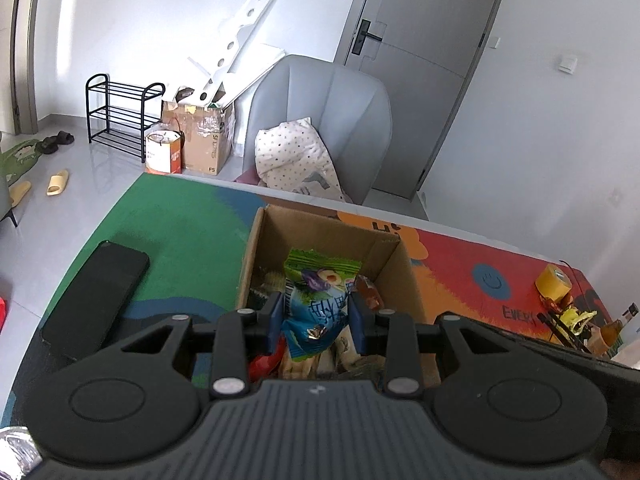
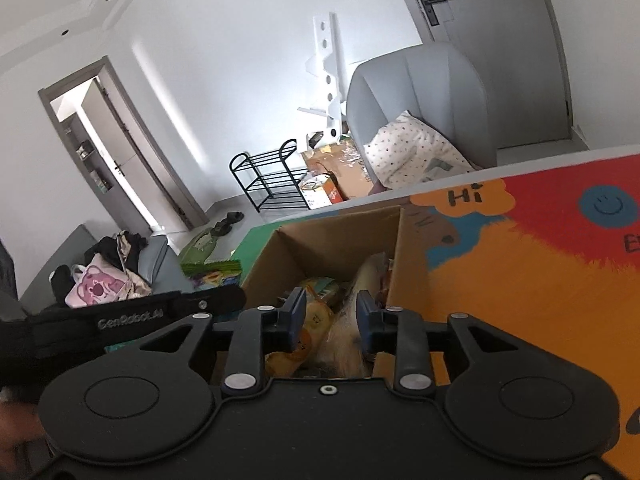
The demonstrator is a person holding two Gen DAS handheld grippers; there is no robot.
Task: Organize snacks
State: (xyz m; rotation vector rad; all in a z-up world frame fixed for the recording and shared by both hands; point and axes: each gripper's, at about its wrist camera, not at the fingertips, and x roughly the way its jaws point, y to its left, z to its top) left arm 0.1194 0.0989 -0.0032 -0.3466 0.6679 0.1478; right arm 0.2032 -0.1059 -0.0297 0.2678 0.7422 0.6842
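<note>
An open cardboard box stands on the colourful table mat and holds several snack packets. My left gripper is shut on a green and blue snack packet and holds it upright over the box. In the right wrist view the same box lies just ahead. My right gripper hangs over the box with its jaws apart around a pale snack packet, and I cannot tell if the fingers touch it. A yellow packet lies beside it in the box.
A black phone lies on the green part of the mat, left of the box. A yellow tape roll and small clutter sit at the table's right end. A grey armchair with a dotted pillow stands behind the table.
</note>
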